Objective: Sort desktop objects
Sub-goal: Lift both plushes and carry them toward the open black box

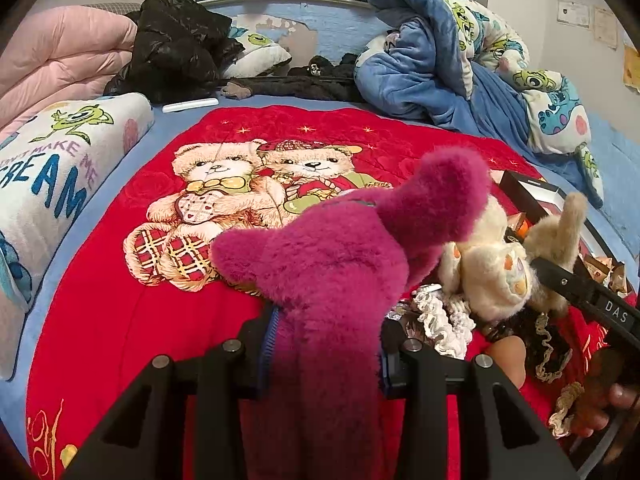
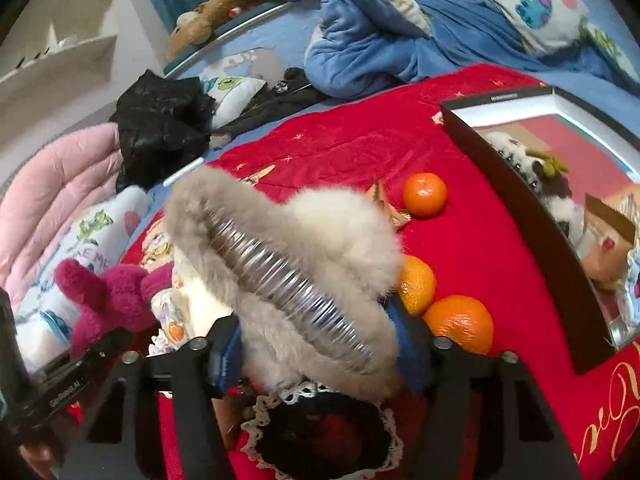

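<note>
The magenta plush toy (image 1: 340, 240) sits clamped in the left gripper (image 1: 324, 356), raised above the red blanket (image 1: 120, 300); the beige furry hair clip (image 2: 288, 264) is pinched by the right gripper (image 2: 320, 356); three oranges (image 2: 425, 194) lie just beside it, near the open black box (image 2: 516, 208).

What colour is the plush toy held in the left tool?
Magenta-pink plush toy, seen best in the left wrist view.
</note>
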